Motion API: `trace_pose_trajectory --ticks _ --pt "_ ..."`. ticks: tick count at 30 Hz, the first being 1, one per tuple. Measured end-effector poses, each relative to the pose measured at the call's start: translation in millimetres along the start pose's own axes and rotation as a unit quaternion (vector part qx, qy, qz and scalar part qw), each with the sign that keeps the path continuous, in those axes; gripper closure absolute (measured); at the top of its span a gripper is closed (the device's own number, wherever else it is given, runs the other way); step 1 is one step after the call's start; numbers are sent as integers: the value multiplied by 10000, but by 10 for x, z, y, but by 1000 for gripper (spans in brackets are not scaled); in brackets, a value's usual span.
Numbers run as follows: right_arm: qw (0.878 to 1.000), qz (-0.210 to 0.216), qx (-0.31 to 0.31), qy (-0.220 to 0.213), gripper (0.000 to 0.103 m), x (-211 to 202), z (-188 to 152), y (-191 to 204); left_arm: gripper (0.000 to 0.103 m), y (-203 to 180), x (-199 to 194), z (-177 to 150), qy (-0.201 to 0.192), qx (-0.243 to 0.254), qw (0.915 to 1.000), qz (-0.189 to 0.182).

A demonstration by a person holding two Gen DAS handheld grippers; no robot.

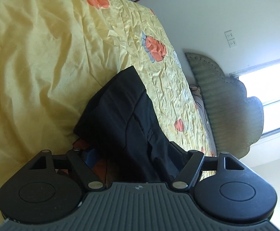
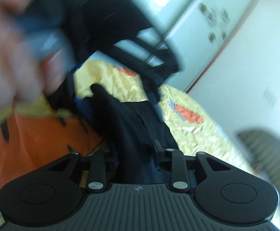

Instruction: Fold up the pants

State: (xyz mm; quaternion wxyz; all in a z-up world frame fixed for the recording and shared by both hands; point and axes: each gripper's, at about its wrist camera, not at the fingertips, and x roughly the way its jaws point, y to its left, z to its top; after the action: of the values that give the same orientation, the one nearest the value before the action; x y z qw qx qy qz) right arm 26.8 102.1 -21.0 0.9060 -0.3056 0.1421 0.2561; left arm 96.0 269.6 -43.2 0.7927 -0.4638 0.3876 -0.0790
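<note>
My worry is the pants [image 1: 124, 115] slipping or bunching: my left gripper [image 1: 128, 154] stands wide with dark cloth running up between its fingers, and I cannot see the pads pressing on it, so any lift from that side could leave the cloth behind or skew the fold. The right gripper [image 2: 137, 154] is drawn in narrow around a thick bunch of the same black fabric; it looks pinched, though blur keeps me from being sure how firmly. A hand [image 2: 11, 61] and the other gripper sit close ahead in the right view, so a collision is possible. The pants lie on the yellow bedspread [image 1: 43, 57], partly folded, stretching away from both sets of fingers toward the headboard [image 1: 226, 104].
</note>
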Motion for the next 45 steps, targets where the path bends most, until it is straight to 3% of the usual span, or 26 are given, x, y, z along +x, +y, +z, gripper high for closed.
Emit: trace_pose_trajectory --ticks 4,6,9,11,12,13,15,17,19,21,24,30,36,41,43,45 --pt "9941 262 1042 -118 75 -31 -4 -330 29 -51 154 46 -6 102 9999 -54" --pt "9877 667 1416 -72 75 -62 -16 -468 29 -97 233 82 -48 192 9998 -55" --pt "9653 1712 1973 -38 74 -175 -83 -691 29 -174 289 119 -182 456 9987 112" --pt "9480 1969 2494 -205 74 -284 -166 -897 34 -206 312 129 -232 639 9975 183" --pt "9426 1905 2738 -191 74 -283 -212 -1013 37 -222 320 130 -255 750 9965 250" --pt "9407 1706 2930 -101 74 -256 -257 -1099 47 -235 332 124 -279 847 9954 363" --pt "9446 1199 3040 317 74 -78 -333 -1206 62 -254 342 97 -347 1045 9919 631" --pt "9424 1150 3040 789 74 150 -418 -1220 77 -269 348 63 -409 1237 9882 805" --pt "9427 1237 2926 1017 75 317 -458 -1147 77 -283 336 33 -478 1387 9850 905" --pt "9461 1140 2911 842 74 252 -442 -1134 79 -344 320 -9 -571 1563 9807 1025" --pt "9330 1230 3362 369 74 125 -429 -1320 80 -521 235 -118 -775 1882 9723 1151" --pt "9274 1217 3535 109 74 28 -365 -1412 81 -1052 17 -539 -1282 2653 9495 1083" --pt "9071 1186 4022 -371 74 -310 -484 -1580 83 -1338 40 -852 -1219 2802 9479 900" --pt "8979 1242 4200 -447 73 -443 -635 -1675 84 -1565 126 -1125 -1186 3050 9417 777" --pt "8954 1095 4289 -481 73 -508 -700 -1714 85 -1691 170 -1276 -1260 3339 9303 840" --pt "8857 1077 4478 -584 73 -586 -808 -1799 85 -1792 191 -1395 -1264 3477 9258 775"
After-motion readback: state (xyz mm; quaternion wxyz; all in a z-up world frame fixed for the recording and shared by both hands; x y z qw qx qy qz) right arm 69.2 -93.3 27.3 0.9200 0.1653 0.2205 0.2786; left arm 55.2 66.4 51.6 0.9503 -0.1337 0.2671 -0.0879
